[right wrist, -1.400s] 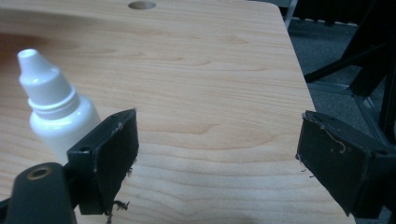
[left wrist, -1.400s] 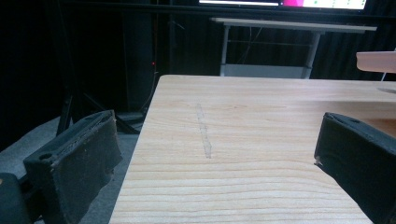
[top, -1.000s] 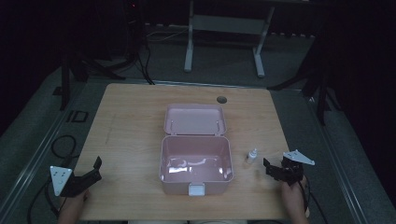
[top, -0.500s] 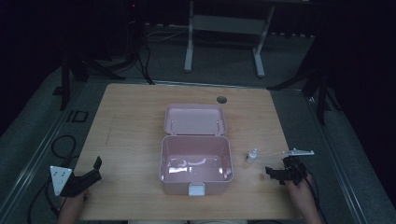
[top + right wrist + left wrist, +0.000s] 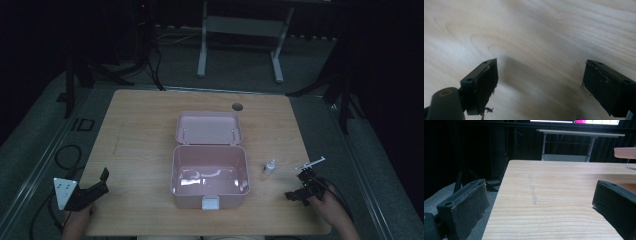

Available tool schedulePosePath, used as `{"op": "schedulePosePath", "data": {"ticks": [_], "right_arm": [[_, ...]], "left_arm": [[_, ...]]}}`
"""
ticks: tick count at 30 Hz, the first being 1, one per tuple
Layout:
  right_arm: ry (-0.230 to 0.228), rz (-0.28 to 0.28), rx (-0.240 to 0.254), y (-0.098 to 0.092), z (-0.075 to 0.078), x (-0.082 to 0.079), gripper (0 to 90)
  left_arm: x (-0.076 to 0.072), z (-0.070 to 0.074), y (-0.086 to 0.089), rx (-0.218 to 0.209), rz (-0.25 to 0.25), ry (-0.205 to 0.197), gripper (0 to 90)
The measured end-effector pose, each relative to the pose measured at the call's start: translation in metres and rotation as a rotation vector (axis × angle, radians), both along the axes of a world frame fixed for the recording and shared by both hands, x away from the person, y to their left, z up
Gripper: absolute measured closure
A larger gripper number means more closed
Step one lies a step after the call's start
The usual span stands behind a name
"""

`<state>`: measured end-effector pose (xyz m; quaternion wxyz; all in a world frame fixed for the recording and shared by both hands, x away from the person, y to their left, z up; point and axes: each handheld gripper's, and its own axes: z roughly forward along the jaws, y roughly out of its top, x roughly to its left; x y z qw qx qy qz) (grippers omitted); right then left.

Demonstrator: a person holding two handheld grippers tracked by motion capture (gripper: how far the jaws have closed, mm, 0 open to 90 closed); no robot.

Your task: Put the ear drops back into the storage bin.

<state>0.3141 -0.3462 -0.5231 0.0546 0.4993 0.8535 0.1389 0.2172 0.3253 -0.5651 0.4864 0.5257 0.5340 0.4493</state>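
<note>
A pink box (image 5: 210, 177) is seen near the middle of the wooden worktop (image 5: 140, 135), toward the person's edge, its lid (image 5: 208, 128) thrown back flat behind it. The inside appears bare apart from glare on the bottom, and a pale latch (image 5: 209, 203) is seen on the front wall. Just to the right of the box, a small white bottle (image 5: 269, 167) is stood upright, apart from the box wall.

Farther right, near the worktop's edge, the right tongs (image 5: 301, 186) are held low by a hand (image 5: 327, 200); in the right gripper view (image 5: 540, 85) the jaws are seen spread wide, with nothing but wood grain between them. A round hole (image 5: 237, 106) is noted beyond the lid.

At the near left corner, the left tongs (image 5: 95, 185) are held at the worktop's edge, also spread apart and empty in the left gripper view (image 5: 539, 205). A faint pencil-like streak (image 5: 532, 190) is seen on the wood ahead of them.
</note>
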Motion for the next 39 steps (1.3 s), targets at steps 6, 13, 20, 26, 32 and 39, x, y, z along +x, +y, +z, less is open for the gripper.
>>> {"op": "schedulePosePath", "data": {"ticks": [6, 13, 20, 26, 32, 39], "right_arm": [[0.079, 0.117, -0.153, 0.011, 0.006, 0.000, 12.6], [0.150, 0.182, -0.211, 0.017, 0.016, 0.002, 12.6], [0.253, 0.256, -0.237, 0.025, 0.023, 0.002, 13.5], [0.304, 0.262, -0.246, 0.029, 0.024, 0.005, 13.0], [0.316, 0.268, -0.233, 0.030, 0.027, 0.012, 11.5], [0.299, 0.284, -0.233, 0.037, 0.033, 0.022, 11.3]], "left_arm": [[0.000, 0.000, 0.000, 0.000, 0.001, 0.001, 0.4], [0.000, 0.000, 0.000, 0.000, 0.001, 0.000, 0.4], [0.000, 0.000, 0.000, 0.000, 0.002, 0.000, 0.4], [0.000, 0.000, 0.000, -0.001, 0.002, 0.001, 0.4], [0.000, 0.000, 0.000, -0.002, 0.003, 0.001, 0.4], [0.000, 0.000, 0.000, -0.002, 0.003, 0.002, 0.4]]}}
